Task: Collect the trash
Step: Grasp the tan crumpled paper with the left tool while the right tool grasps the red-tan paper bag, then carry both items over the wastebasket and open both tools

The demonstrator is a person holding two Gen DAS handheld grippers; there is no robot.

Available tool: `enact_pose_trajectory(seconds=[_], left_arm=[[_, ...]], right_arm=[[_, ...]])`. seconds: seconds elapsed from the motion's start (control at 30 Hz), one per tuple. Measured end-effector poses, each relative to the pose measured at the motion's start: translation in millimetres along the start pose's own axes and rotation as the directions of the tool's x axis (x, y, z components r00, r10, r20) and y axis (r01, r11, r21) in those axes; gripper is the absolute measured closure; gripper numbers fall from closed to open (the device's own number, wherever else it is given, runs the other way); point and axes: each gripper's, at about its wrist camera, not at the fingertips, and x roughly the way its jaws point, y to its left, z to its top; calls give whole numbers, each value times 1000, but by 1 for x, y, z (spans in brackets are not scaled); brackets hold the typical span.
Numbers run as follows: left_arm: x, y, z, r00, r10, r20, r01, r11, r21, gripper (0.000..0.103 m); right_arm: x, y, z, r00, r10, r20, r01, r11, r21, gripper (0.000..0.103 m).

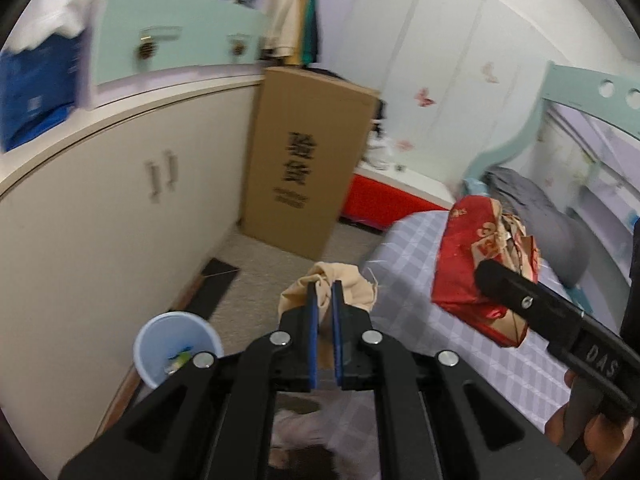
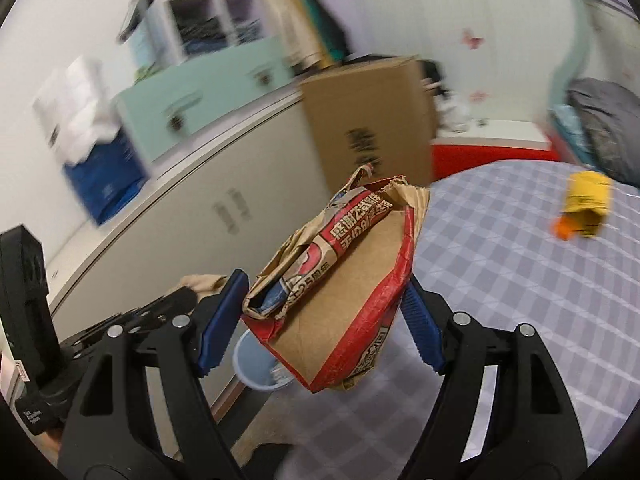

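Left gripper [image 1: 325, 296]: clamped together on a crumpled beige paper wad [image 1: 352, 286], held in the air above the floor beside the bed's edge.
Right gripper [image 2: 320, 312]: spread wide, both blue pads pressed against the sides of a crushed red-and-brown paper bag with printed characters [image 2: 340, 288], lifted clear of the bed.
Bin: pale blue round plastic waste bin [image 1: 176, 344] on the floor against the cream cabinet [image 1: 120, 200], at seven o'clock in the left wrist view; partly hidden under the bag at six o'clock in the right wrist view.
Bin contents: a few small green and blue scraps at the bottom, otherwise mostly empty.
Done so far: two pieces picked up and in transit, judging by the blur; neither dropped yet.
Left on the bed: yellow crumpled wrapper with an orange end [image 2: 586, 204] lying on the grey-checked bedsheet [image 2: 520, 280], at two o'clock in the right wrist view.
Left to do: likely release of both held pieces over the bin, then a return for the yellow wrapper.
Progress estimate: roughly midway, with the first drop not yet made.
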Motion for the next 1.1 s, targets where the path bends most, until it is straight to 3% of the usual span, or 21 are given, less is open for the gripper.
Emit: enact_pose_trajectory(seconds=[0.1, 0.3, 0.5, 0.7, 0.77, 0.83, 0.87, 1.1], left_arm=[[-2, 37, -8, 997, 83, -7, -83, 996, -23, 97], [11, 111, -30, 981, 172, -94, -179, 981, -74, 97], [40, 169, -46, 949, 254, -187, -276, 956, -103, 97], [81, 202, -22, 931, 294, -217, -324, 939, -116, 95], [92, 208, -9, 920, 327, -216, -357, 926, -119, 85], [101, 214, 0, 918, 331, -220, -362, 924, -122, 30], [104, 217, 4, 915, 348, -206, -377, 919, -118, 25], [107, 228, -12, 898, 363, -250, -402, 907, -127, 25]], right_arm=[[29, 36, -11, 997, 51, -54, -53, 998, -36, 29], [81, 90, -40, 981, 107, -160, -122, 989, -89, 29], [131, 112, -63, 966, 138, -221, -159, 984, -84, 29], [170, 110, -68, 967, 113, -230, -126, 991, -43, 29], [180, 105, -66, 969, 102, -226, -111, 993, -26, 29], [191, 99, -66, 967, 98, -237, -100, 995, 3, 29], [194, 97, -67, 965, 99, -242, -99, 995, 12, 29], [211, 92, -76, 953, 95, -288, -93, 995, 23, 29]])
